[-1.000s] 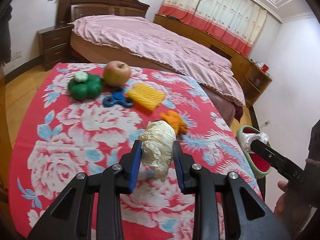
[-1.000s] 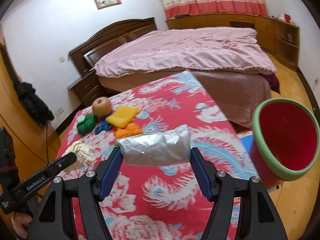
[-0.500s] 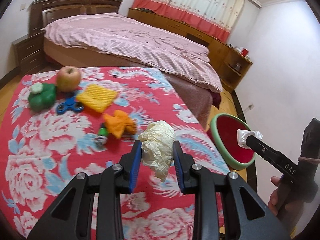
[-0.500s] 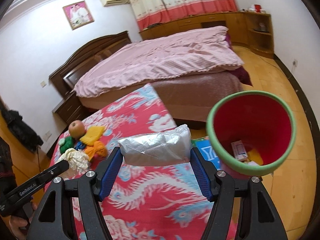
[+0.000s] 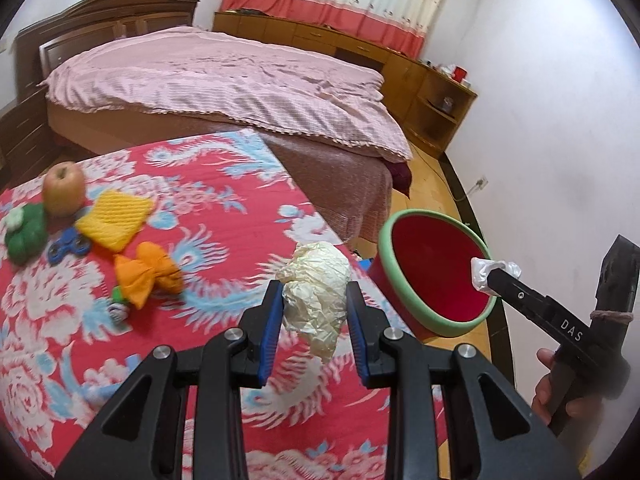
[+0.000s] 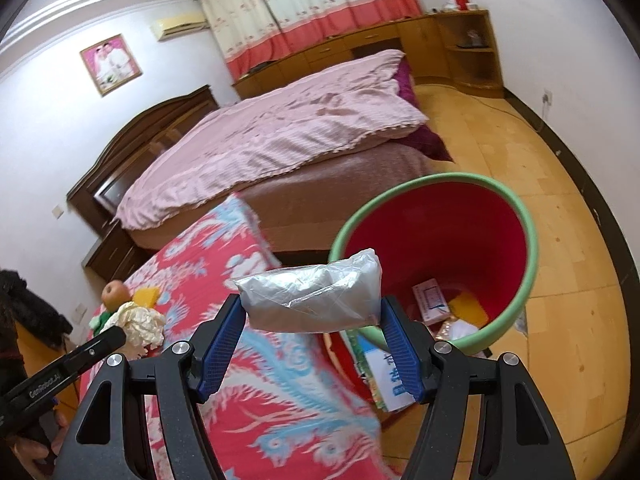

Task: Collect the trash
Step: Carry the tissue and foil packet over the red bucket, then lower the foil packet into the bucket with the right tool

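Note:
My left gripper [image 5: 314, 312] is shut on a crumpled cream paper ball [image 5: 316, 292] and holds it above the red flowered tablecloth [image 5: 224, 216], near its right edge. My right gripper [image 6: 312, 320] is shut on a clear silvery plastic bag [image 6: 310, 298], held in the air just left of the red trash bin with a green rim [image 6: 528, 240]. The bin [image 5: 384, 248] stands on the floor beside the table and holds some cartons. In the left wrist view the right gripper's tip with the bag [image 5: 486, 274] hangs over the bin's mouth.
On the cloth lie an apple [image 5: 63, 188], a green toy pepper [image 5: 24, 232], a blue fidget spinner [image 5: 68, 244], a yellow sponge [image 5: 114, 220] and an orange crumpled piece [image 5: 148, 272]. A bed with a pink cover [image 5: 224, 88] stands behind. A box [image 6: 388, 376] lies by the bin.
Both grippers have swung right toward the bin, each still holding its trash. The bin now sits closer and larger in both views.

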A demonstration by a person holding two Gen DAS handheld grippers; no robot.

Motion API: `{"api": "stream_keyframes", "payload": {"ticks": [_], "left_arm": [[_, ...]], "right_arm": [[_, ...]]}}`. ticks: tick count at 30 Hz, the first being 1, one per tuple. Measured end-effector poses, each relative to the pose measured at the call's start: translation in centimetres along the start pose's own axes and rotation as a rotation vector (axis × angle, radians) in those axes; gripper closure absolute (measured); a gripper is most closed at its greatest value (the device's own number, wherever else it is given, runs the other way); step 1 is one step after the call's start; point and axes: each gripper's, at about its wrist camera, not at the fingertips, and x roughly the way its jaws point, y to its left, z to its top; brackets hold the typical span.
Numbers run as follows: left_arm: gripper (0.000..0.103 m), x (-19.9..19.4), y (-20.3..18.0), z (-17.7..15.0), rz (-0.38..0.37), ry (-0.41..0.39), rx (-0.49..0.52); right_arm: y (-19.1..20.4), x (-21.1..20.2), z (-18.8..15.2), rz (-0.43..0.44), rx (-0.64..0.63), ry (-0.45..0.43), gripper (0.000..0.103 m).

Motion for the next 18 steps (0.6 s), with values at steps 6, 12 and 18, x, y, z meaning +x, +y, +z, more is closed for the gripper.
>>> {"api": "stream_keyframes", "payload": {"ticks": [6, 12, 18], "left_arm": [[0.072, 2.1, -2.1, 0.9, -0.020, 0.017, 0.031], [0.072, 4.5, -4.4, 1.3, -0.041, 0.049, 0.066], [0.072, 6.9, -6.4, 1.6, -0.066, 0.079, 0.105]], "right_arm": [[-3.0, 0.4, 0.6, -0.039, 0.043, -0.003, 0.032], [-5.6, 1.2, 1.1, -0.078, 0.085, 0.000, 0.032], [-7.5, 2.1, 1.4, -0.111, 0.110, 0.006, 0.032]]}}
